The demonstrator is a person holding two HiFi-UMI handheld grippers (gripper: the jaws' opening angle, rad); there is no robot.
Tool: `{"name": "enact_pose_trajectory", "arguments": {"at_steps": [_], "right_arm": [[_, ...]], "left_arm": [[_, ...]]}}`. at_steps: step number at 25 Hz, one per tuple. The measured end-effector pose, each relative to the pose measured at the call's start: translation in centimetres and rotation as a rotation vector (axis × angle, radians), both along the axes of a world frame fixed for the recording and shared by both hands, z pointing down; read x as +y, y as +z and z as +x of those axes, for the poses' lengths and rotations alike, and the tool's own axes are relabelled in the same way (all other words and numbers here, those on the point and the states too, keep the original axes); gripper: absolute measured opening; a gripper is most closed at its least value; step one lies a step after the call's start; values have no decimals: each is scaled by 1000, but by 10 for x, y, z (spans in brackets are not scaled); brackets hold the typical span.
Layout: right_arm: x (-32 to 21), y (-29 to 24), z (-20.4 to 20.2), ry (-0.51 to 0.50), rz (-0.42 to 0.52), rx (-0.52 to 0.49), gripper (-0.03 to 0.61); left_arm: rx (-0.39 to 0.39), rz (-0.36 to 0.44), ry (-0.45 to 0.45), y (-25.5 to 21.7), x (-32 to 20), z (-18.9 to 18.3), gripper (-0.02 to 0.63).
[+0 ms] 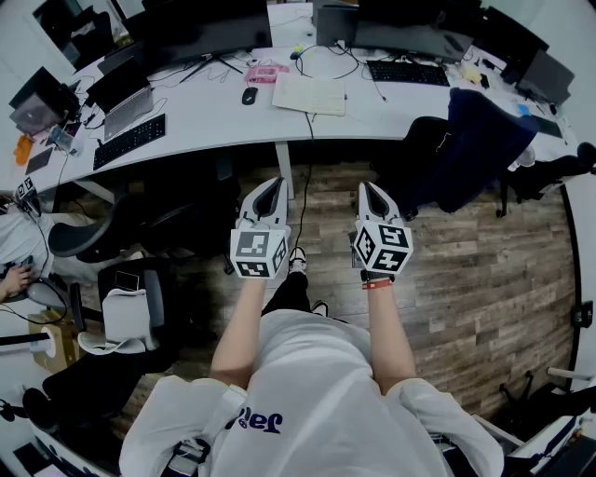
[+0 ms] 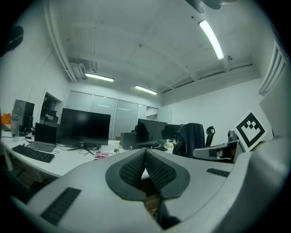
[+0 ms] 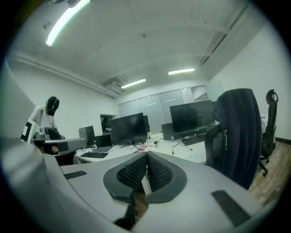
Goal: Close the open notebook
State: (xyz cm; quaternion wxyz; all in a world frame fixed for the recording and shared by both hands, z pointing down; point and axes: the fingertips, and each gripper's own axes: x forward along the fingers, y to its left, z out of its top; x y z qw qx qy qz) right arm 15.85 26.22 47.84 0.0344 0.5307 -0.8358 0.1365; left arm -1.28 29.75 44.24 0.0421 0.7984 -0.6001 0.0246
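Note:
The open notebook (image 1: 309, 94) lies flat on the white desk (image 1: 214, 116), pale pages up, between a mouse and a keyboard. My left gripper (image 1: 271, 190) and right gripper (image 1: 372, 193) are held side by side over the wooden floor, well short of the desk. Both are shut with nothing between the jaws. In the left gripper view the left gripper (image 2: 145, 155) has its dark pads pressed together. The right gripper view shows the right gripper (image 3: 146, 159) the same. The notebook is hidden behind the jaws in both gripper views.
Monitors (image 1: 200, 23), a laptop (image 1: 126, 98), keyboards (image 1: 408, 72), a mouse (image 1: 249, 95) and a pink item (image 1: 266, 73) crowd the desk. A chair draped with a dark jacket (image 1: 475, 149) stands right of my grippers. Black chairs (image 1: 140, 233) stand at the left. A person (image 1: 11, 244) sits far left.

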Motion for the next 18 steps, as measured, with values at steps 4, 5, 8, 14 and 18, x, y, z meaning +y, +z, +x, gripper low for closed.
{"name": "enact_pose_trajectory", "arguments": {"at_steps": [4, 5, 8, 14, 18], "right_arm": [[-1, 4, 1, -4, -6, -28, 14], [-2, 7, 0, -8, -8, -29, 14], [-9, 18, -10, -23, -25, -12, 14], [-76, -2, -9, 16, 13, -13, 14], [-124, -4, 2, 99, -8, -27, 14]], "left_arm": [[17, -12, -2, 6, 4, 7, 17], [17, -12, 2, 8, 3, 8, 17], [16, -31, 9, 24, -12, 5, 17], [32, -33, 29, 25, -84, 9, 17], [26, -17, 60, 12, -129, 8, 17]]}}
